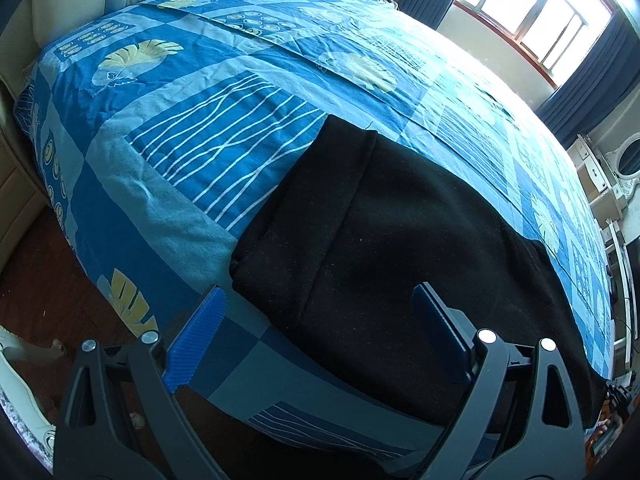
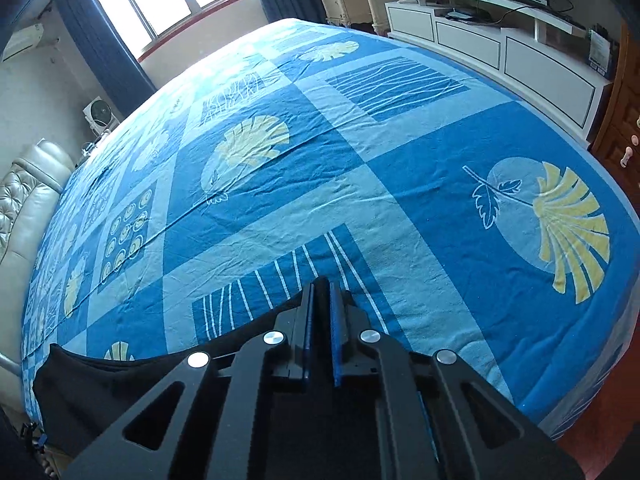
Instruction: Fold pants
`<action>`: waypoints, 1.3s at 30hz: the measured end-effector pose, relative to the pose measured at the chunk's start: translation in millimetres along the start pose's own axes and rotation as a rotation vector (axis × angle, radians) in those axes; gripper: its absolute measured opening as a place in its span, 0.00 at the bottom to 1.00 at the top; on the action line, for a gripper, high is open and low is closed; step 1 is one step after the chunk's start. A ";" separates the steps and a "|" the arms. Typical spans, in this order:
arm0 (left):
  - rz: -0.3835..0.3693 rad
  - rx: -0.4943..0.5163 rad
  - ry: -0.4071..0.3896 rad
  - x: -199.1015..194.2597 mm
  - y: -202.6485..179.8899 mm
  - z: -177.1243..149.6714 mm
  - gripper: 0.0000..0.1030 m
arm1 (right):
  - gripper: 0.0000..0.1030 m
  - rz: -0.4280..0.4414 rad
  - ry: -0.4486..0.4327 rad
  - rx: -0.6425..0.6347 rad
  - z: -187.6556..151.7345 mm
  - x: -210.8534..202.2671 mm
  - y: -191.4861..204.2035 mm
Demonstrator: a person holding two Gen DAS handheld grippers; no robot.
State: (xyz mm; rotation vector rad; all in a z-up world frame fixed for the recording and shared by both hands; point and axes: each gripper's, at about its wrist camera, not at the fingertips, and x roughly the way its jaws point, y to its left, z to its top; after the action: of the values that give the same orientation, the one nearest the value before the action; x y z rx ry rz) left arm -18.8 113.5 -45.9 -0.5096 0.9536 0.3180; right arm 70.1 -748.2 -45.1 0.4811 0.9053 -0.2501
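Note:
Black pants [image 1: 384, 240] lie on the blue patterned bedspread [image 1: 200, 140], near its front edge, with one layer folded over along a lengthwise seam. My left gripper [image 1: 320, 308] is open, its blue fingers [image 1: 200, 340] spread just above the pants' near end. My right gripper [image 2: 320, 304] is shut on an edge of the black pants [image 2: 100, 384], which stretch from between the jaws to the lower left over the bedspread [image 2: 400, 168].
A cream padded headboard [image 1: 80, 0] stands at the bed's far end. A window with dark curtains [image 1: 532, 12] is behind the bed. A white TV cabinet [image 2: 500, 48] and a wooden door [image 2: 624, 128] stand past the foot. Dark wood floor [image 1: 44, 292] lies below.

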 end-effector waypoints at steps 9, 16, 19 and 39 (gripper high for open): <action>-0.001 0.025 0.012 3.1 -7.9 -3.9 0.91 | 0.05 -0.052 0.046 0.144 -12.1 29.9 -29.1; -0.005 0.109 -0.046 -9.3 -20.9 -4.0 0.91 | 0.39 0.088 0.038 0.315 -17.4 -6.6 -63.9; -0.025 0.151 -0.087 -18.0 -28.7 -2.3 0.91 | 0.49 0.182 0.052 0.371 -27.7 -20.1 -84.1; -0.028 0.132 -0.053 -7.3 -17.5 2.5 0.91 | 0.27 0.359 0.306 0.311 -56.7 19.5 -50.9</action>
State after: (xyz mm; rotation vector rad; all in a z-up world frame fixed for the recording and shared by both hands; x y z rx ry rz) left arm -12.8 99.9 -33.8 -0.3912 0.9091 0.2404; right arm 21.9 -764.1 -105.2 0.9782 1.0628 0.0146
